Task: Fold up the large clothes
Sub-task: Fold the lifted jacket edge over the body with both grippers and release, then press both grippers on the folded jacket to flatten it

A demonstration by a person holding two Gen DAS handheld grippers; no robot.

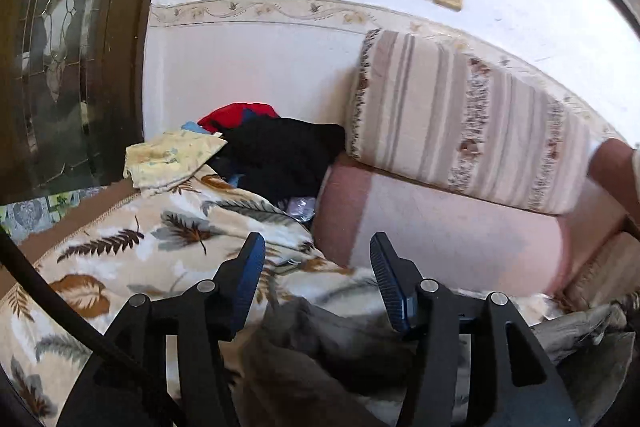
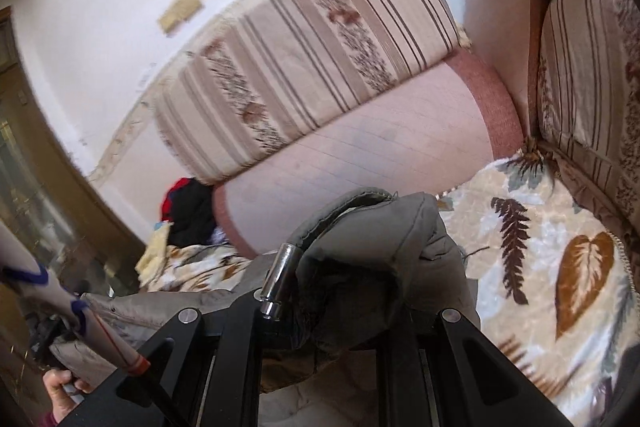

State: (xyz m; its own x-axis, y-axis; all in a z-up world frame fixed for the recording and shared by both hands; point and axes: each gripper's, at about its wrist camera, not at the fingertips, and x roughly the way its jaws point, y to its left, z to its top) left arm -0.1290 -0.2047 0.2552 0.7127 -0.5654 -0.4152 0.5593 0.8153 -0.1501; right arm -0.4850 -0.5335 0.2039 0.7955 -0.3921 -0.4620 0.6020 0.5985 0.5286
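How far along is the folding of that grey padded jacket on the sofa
Barely started. Done: nothing looks folded; the grey padded jacket lies rumpled on the leaf-print blanket. In hand: the right gripper pinches a bunch of it; the left gripper is open, empty. Left: every fold, plus the heap of dark and red clothes.

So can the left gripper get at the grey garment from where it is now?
Probably yes. The left gripper stands open with nothing between its jaws, and the grey garment lies rumpled just below its fingers on the leaf-print blanket, with nothing covering it. The right gripper is shut on another part.
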